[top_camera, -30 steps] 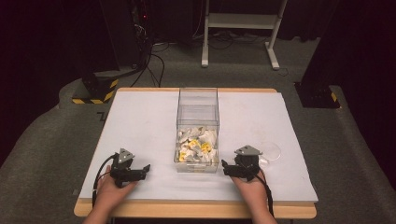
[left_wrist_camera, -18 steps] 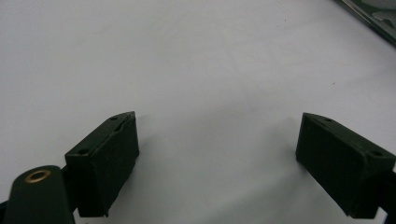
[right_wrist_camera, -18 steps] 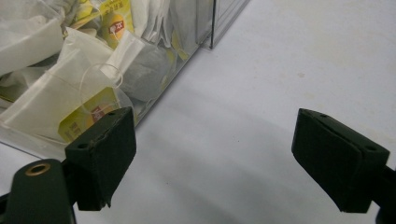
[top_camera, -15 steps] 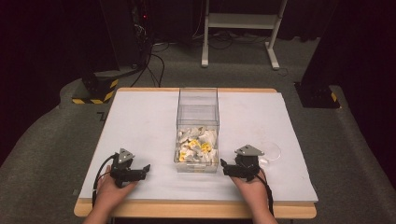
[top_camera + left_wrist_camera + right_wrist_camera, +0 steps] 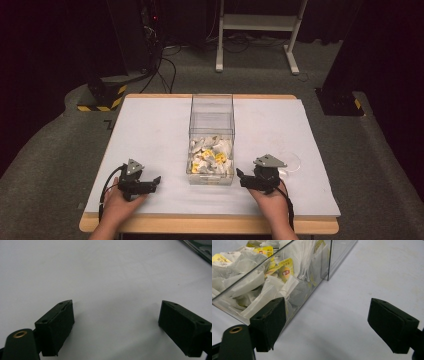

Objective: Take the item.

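High view: clear box point(image 5: 212, 135) stands mid-table on the white table cover point(image 5: 150, 130), long axis running away from the person. Tea bags point(image 5: 211, 156) are heaped in its near end; the far end looks empty. Right gripper point(image 5: 243, 179) rests just beside the box's near right corner, jaws aimed left toward it. Left gripper point(image 5: 155, 181) sits near the front edge, left of the box and further off, jaws aimed right. So the right hand is nearer. A clear round lid-like disc point(image 5: 291, 161) lies just right of the right gripper.

Left gripper view: left gripper point(image 5: 116, 325) has jaws spread wide over bare white cover, nothing between them. A corner of the box point(image 5: 200, 250) peeks in at top right, well apart.

Right gripper view: right gripper point(image 5: 327, 323) also spread wide, empty. Box wall point(image 5: 294, 287) lies ahead and to the left, running away along its long axis; the left jaw sits just beside it, contact unclear. Tea bags point(image 5: 284, 272) with yellow tags are behind the wall, so judging from this, reaching them means going up and over the rim, not straight ahead.
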`<state>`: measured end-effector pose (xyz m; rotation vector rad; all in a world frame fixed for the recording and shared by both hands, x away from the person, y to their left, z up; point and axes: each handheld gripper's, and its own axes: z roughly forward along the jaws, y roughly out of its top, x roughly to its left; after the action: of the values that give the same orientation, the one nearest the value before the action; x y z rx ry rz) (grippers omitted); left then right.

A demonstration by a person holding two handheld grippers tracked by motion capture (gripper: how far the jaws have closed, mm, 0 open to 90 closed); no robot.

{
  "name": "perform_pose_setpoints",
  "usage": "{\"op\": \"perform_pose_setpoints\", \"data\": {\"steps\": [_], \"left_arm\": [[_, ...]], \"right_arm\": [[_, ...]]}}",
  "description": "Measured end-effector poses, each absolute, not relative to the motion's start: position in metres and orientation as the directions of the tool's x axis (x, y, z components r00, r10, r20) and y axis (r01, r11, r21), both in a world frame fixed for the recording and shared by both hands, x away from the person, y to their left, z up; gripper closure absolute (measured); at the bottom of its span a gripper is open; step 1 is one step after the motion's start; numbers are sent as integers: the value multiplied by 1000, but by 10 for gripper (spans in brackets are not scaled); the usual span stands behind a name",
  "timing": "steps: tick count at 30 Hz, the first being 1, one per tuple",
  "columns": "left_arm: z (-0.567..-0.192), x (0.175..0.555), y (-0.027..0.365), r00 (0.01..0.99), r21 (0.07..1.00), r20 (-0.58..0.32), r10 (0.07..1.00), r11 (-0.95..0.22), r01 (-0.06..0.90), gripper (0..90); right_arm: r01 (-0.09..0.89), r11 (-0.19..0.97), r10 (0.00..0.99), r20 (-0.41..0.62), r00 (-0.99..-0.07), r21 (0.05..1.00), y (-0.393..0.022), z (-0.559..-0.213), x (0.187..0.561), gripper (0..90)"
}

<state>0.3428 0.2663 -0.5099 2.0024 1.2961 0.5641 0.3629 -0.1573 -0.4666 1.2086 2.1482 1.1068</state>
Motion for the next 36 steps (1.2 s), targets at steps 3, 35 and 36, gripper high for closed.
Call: {"op": "perform_pose_setpoints", "data": {"steps": [3,35,36], "left_arm": [[-510,343,266,410,735,-3,912,-276,619,135],[-510,343,266,411,736,-2,912,-277,618,135],[-510,343,266,411,736,-2,912,-277,618,135]], "right_arm": [[491,298,849,8,-529,819,-159,-463,362,158],[427,274,840,2,-543,862,-160,-440,348,177],[424,274,839,1,-544,863,-160,-438,348,177]]}}
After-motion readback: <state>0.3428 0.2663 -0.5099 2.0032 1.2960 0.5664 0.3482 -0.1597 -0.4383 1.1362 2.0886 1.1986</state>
